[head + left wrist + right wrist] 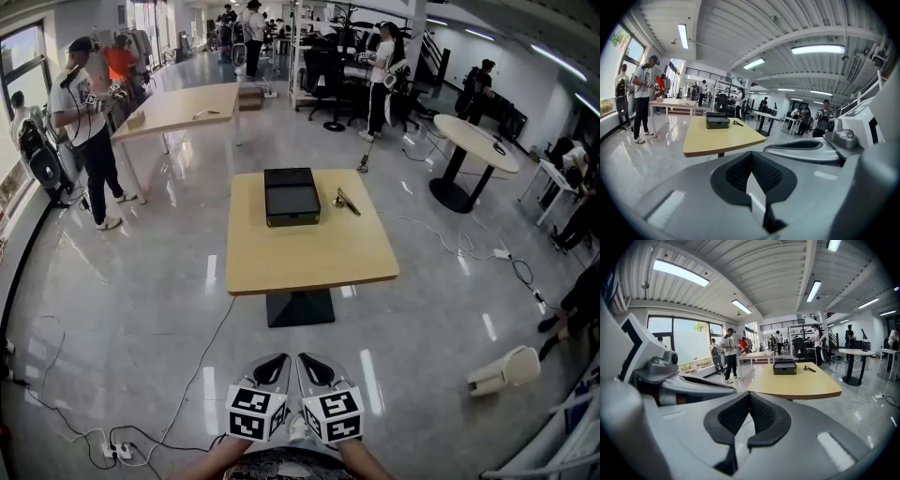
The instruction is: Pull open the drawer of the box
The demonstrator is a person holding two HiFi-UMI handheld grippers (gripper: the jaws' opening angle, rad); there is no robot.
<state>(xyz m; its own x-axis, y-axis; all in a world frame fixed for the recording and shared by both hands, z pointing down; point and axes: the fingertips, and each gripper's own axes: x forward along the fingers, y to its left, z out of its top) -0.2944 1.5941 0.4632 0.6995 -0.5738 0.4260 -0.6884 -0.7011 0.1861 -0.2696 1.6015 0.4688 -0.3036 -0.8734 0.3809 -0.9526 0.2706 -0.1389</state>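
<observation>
Drawer-pulling yet to begin — the black box sits, drawer seemingly shut, near the far edge of the desk, well apart from the left tool and right tool, each empty with jaws pressed together.

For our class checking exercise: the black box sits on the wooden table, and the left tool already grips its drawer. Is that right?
Not quite. The black box does sit on the wooden table, but the left tool grips nothing. The head view shows it held close to the person, far short of the table.
</observation>
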